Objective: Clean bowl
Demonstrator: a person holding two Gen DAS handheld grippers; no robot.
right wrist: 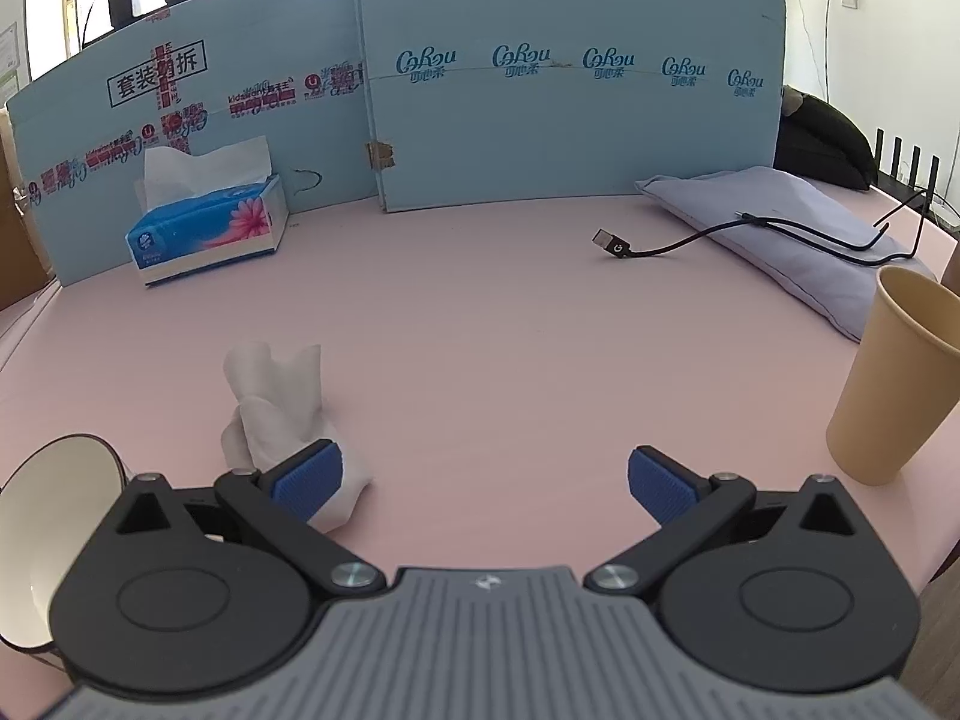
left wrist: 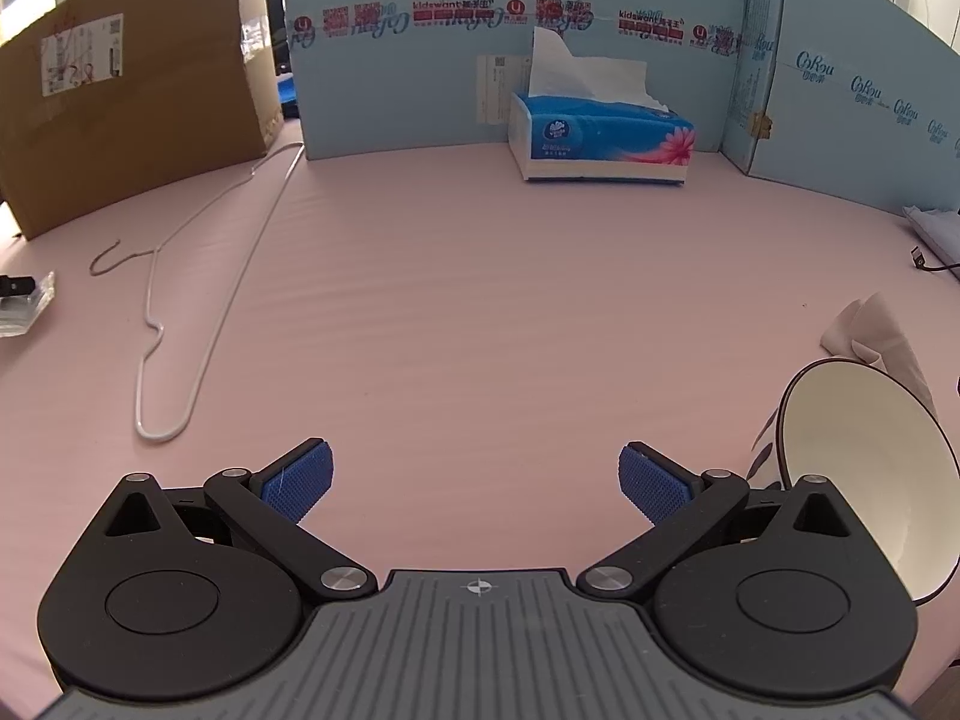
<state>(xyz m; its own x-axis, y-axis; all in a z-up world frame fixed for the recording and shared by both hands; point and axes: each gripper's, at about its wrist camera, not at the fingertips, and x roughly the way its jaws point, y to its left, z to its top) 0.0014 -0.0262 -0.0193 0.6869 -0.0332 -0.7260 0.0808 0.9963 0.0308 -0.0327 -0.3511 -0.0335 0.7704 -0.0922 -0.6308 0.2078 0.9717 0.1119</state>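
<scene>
Both grippers, left (left wrist: 475, 483) and right (right wrist: 485, 483), gape wide and empty over the pink table (right wrist: 480, 324), while the white bowl (left wrist: 870, 480) leans between them beside a crumpled tissue (right wrist: 282, 408), so a clumsy bump could roll it.

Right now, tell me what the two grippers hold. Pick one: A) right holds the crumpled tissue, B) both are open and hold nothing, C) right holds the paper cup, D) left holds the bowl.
B: the left gripper and right gripper both gape over bare pink tabletop, while the bowl, crumpled tissue and paper cup sit off to the sides.
</scene>
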